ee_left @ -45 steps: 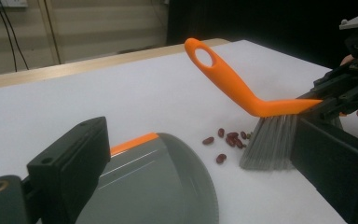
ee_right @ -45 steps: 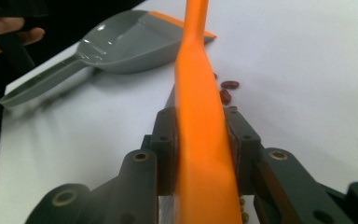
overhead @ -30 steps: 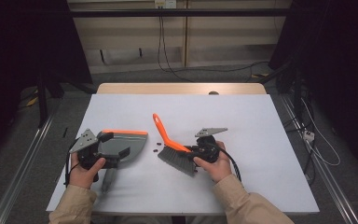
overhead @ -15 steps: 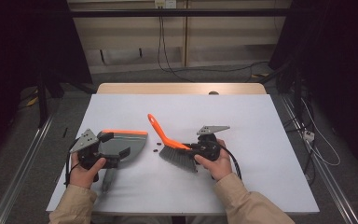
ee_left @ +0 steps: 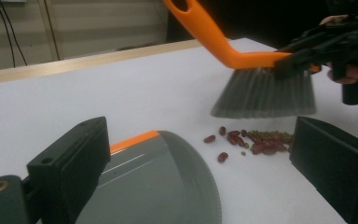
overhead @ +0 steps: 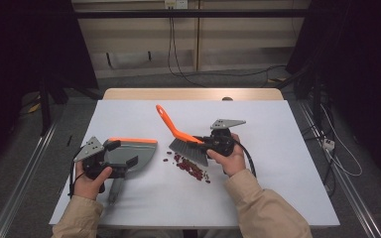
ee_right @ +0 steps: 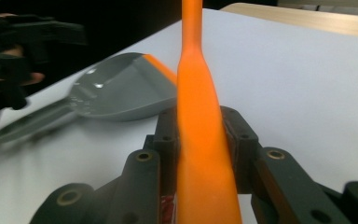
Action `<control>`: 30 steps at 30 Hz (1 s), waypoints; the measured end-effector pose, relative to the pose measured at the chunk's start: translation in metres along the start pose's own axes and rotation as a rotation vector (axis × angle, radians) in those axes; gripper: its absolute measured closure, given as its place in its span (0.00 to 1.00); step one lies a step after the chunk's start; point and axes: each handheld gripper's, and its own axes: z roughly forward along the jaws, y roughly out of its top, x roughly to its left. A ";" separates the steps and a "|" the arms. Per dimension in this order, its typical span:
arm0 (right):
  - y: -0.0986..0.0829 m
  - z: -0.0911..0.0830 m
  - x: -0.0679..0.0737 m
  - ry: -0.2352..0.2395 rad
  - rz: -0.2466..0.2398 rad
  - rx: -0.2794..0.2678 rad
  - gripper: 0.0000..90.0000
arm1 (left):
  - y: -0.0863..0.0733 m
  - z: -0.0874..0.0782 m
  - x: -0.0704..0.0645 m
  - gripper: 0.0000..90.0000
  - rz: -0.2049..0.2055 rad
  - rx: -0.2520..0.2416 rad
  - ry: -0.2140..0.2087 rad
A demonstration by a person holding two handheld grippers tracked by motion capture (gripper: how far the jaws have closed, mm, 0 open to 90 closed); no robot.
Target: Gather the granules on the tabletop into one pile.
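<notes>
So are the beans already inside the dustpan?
No, the beans lie in a little pile on the white table, between the dustpan and the brush, not in the pan.

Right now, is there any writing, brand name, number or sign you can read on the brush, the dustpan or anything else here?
None can be read.
The orange brush, the grey dustpan and the white table bear no visible writing.
The left gripper and right gripper show no label.
</notes>
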 end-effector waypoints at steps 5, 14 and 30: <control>0.005 0.016 -0.015 -0.044 -0.079 0.010 0.79 | 0.000 0.000 0.002 0.06 -0.007 0.004 0.006; 0.009 0.045 -0.032 -0.011 -0.196 0.014 0.79 | -0.001 0.001 0.004 0.06 -0.015 0.005 0.011; 0.000 0.050 -0.008 0.121 -0.307 0.076 0.79 | -0.002 0.001 0.003 0.06 -0.015 0.010 0.013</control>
